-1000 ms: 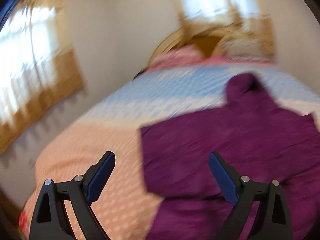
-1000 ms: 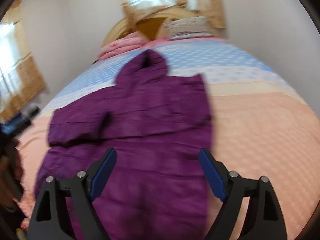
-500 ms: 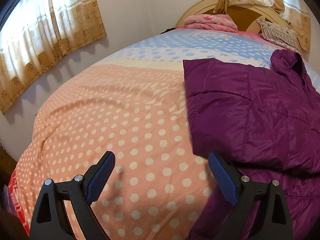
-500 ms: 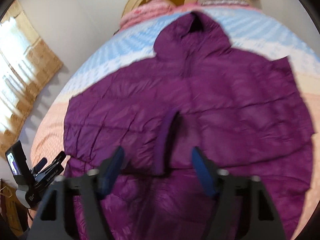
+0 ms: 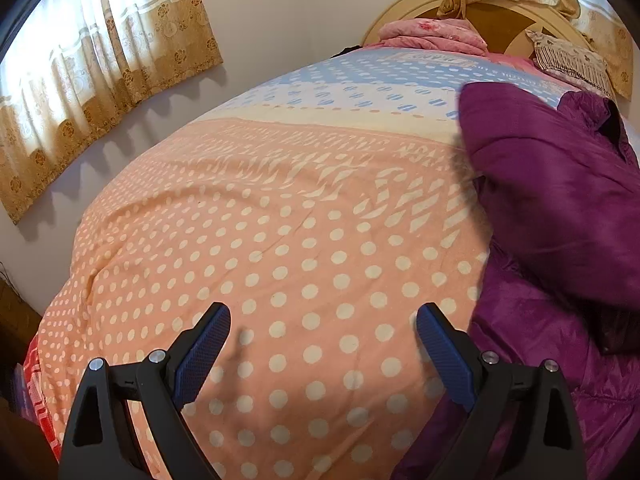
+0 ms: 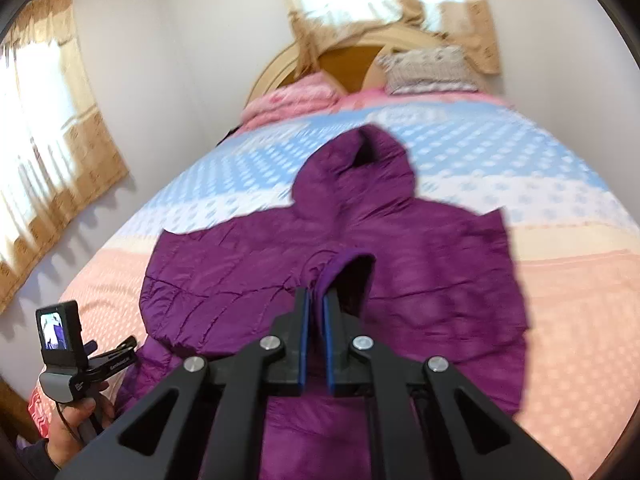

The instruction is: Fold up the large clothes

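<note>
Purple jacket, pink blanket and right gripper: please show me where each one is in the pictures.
Jacket (image 6: 440, 280): right wrist view, on its body.
Pink blanket (image 5: 432, 34): left wrist view, on the folded top.
Right gripper (image 6: 315, 300): right wrist view, between the fingertips, shut on the jacket's cuff.

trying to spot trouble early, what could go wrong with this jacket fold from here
1. The right tongs pinch only the sleeve cuff of the purple jacket; slick fabric could slip out when lifted.
2. The left tongs stand open over the bedspread, beside the jacket, so nothing anchors it and a one-sided pull may drag it askew.
</note>
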{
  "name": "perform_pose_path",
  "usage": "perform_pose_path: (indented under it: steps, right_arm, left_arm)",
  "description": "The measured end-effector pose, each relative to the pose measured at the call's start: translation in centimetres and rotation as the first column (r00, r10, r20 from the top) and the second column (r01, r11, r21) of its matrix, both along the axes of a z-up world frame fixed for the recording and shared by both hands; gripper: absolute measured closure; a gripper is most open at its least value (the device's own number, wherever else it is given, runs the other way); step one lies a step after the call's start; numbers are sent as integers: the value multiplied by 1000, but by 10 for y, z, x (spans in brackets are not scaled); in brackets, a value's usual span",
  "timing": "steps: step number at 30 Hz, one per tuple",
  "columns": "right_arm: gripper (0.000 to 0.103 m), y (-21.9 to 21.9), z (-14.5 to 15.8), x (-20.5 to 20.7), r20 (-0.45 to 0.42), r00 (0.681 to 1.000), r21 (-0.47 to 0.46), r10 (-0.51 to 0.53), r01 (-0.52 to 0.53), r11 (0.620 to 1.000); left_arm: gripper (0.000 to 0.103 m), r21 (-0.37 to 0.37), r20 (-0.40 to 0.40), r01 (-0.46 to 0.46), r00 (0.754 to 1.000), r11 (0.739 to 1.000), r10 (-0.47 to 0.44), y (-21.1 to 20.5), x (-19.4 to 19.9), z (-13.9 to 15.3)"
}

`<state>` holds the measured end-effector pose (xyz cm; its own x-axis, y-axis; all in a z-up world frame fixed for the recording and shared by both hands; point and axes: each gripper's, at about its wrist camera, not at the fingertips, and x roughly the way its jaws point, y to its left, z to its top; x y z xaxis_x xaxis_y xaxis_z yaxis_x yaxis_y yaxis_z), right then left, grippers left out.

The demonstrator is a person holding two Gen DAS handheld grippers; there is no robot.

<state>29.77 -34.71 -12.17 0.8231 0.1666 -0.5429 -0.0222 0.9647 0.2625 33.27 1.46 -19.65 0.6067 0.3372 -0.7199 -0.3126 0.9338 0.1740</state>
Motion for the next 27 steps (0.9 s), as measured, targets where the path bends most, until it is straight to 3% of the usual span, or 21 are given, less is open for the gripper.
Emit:
perform_pose_path:
  steps: [8,11,14,16,17,18,20,22,25,27]
  right_arm:
    - [94,-53,-26,-42,-20,991,28,-129,129,991]
    - [94,-66,-49,-40,-82,984,37,-160,164,986]
    - [94,-69,-70,-34,-137,970,-20,-200,200,980]
    - [89,-72,-84,-31,-200,960,-27,-196,195,980]
    - [80,-73,-85,-33,-199,956,-37,-213,210,977]
    - [60,-75,-82,-36,-193,952,-49,-237,232,972]
    - [49,-79,-73,-45,-172,946,-46,-275,271,962]
    - [48,-83,-59,-51,-143,931,-68,-335,328,942]
    - [51,-79,-36,-48,-101,940,-40,-326,324,945]
    - [66,-70,-30,-32,-96,956,-30,-277,275,961]
  left_arm:
    - [9,60,-10,22,1000,998,-21,-11,0,-3]
    - [9,74,-14,26,1000,997,-25,-13,0,-3]
    - [9,64,-29,41,999,997,-39,-12,1,-1]
    - [9,56,-33,59,998,997,-58,-12,3,6]
    - [9,60,-23,64,998,996,-63,-12,5,13]
    - [9,55,-1,71,997,996,-71,-12,7,25]
    - [9,29,53,83,995,996,-84,-14,11,48]
    - [9,3,88,103,991,995,-103,-20,19,65]
    - [9,-33,134,153,980,988,-148,-45,37,85]
    - [9,-61,146,198,971,978,-188,-66,47,86]
